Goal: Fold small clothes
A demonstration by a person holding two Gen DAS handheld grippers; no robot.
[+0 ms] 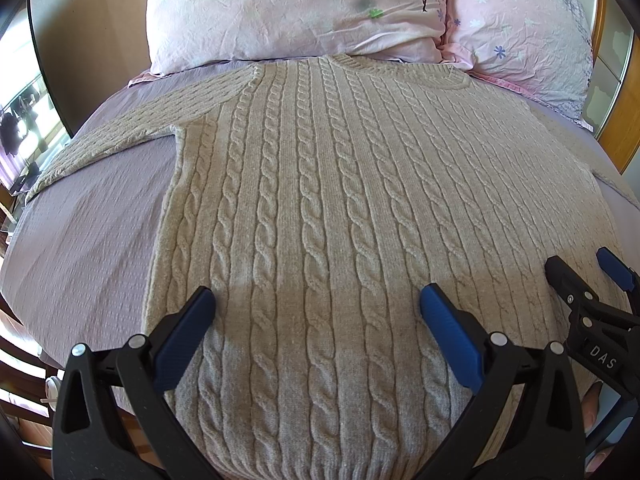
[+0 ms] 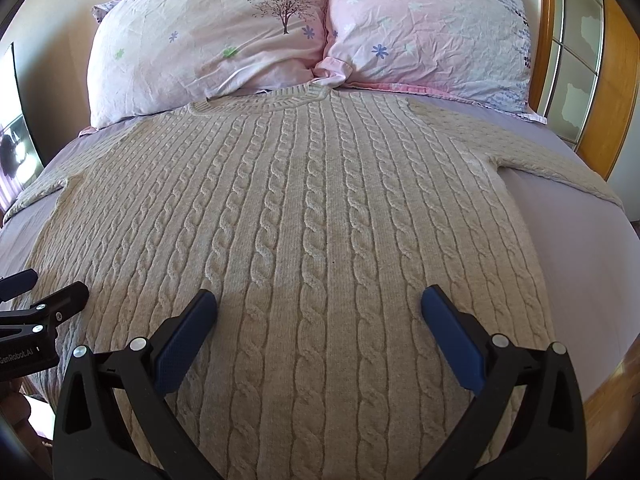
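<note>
Lilac bed carrying cable-knit sweater lying flat, collar touching pillows. You're hovering left gripper and right gripper near hem, fingers spread wide, holding nothing, likely preparing first fold.

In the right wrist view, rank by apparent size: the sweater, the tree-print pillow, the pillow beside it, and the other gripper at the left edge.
1. sweater
2-3. tree-print pillow and right pillow: look alike, not ranked
4. left gripper: smallest, partly cut off by the frame edge
</note>
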